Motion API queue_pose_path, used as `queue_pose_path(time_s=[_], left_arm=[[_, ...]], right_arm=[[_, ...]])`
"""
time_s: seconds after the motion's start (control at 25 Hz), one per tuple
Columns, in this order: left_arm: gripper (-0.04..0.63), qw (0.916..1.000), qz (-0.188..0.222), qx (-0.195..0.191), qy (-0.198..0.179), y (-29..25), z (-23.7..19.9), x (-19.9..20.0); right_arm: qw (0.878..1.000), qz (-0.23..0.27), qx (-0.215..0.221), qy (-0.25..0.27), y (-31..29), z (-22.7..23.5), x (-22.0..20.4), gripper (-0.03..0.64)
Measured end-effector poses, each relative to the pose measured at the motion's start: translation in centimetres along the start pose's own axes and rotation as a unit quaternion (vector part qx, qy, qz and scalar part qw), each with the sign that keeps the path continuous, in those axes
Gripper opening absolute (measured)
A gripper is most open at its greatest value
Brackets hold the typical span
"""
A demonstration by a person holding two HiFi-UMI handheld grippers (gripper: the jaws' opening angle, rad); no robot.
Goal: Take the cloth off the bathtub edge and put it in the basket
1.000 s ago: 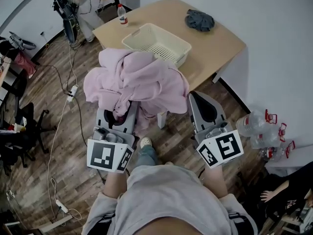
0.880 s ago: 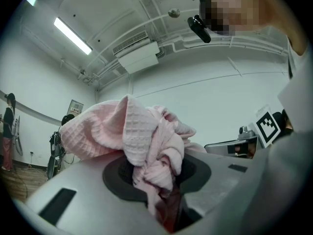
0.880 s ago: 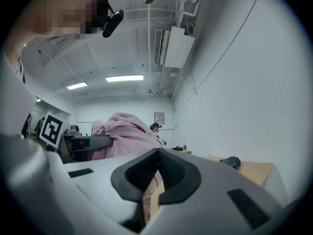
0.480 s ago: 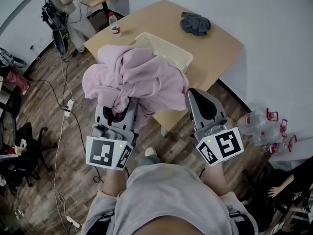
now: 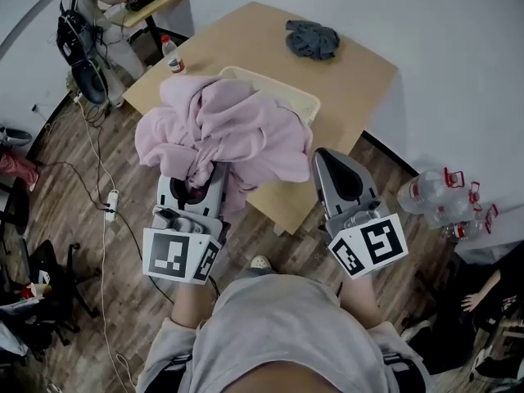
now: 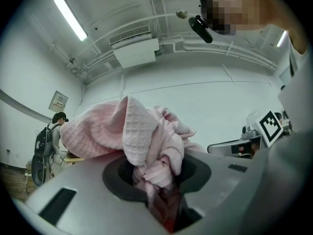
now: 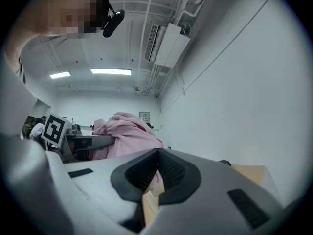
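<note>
A big pink cloth (image 5: 221, 129) hangs bunched from my left gripper (image 5: 199, 188), which is shut on a fold of it (image 6: 146, 151). In the head view the cloth covers most of the cream basket (image 5: 300, 101) that stands on the wooden table (image 5: 360, 80); only the basket's right rim shows. My right gripper (image 5: 340, 178) is held beside the cloth's right edge, over the table's near edge. Its jaws (image 7: 156, 173) are shut with nothing between them. In the right gripper view the pink cloth (image 7: 129, 136) shows to the left.
A grey crumpled cloth (image 5: 313, 39) lies at the table's far side and a water bottle (image 5: 173, 56) stands at its left corner. A person (image 5: 80, 23) stands at a desk at the back left. Cables and a power strip (image 5: 109, 205) lie on the floor, plastic bottles (image 5: 449, 207) at the right.
Both grippers and the pink cloth have come closer to the table. The cloth now hides most of the basket, which showed fully a second ago.
</note>
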State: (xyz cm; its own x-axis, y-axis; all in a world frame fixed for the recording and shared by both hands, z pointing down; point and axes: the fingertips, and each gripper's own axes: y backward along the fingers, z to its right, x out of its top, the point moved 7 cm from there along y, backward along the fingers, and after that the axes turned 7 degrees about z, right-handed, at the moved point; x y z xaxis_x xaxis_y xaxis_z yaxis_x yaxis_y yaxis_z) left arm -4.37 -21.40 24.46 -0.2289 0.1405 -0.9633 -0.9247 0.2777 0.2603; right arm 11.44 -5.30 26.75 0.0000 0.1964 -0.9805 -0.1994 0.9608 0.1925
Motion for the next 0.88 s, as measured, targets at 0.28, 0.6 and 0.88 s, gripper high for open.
queue_pose_path(time_s=[0.28,0.6,0.88], left_arm=[[0.132,0.9995,0.0,-0.03,0.01,-1.6,-2.1,-1.1],[0.132,0.9992,-0.008,-0.033,0.022,-3.6,-2.8,-2.6],[0.132,0.9997,-0.014,-0.015,0.012,-5.6,-2.2,-3.2]], right_arm=[[1.0,-0.004,-0.031,0.002,-1.4,-0.2,-1.1,0.008],[0.999,-0.017,-0.049,-0.004,-1.9,1.3,-2.1,0.008],[0.999,-0.016,-0.025,-0.015,-3.5,4.0,-2.8,0.008]])
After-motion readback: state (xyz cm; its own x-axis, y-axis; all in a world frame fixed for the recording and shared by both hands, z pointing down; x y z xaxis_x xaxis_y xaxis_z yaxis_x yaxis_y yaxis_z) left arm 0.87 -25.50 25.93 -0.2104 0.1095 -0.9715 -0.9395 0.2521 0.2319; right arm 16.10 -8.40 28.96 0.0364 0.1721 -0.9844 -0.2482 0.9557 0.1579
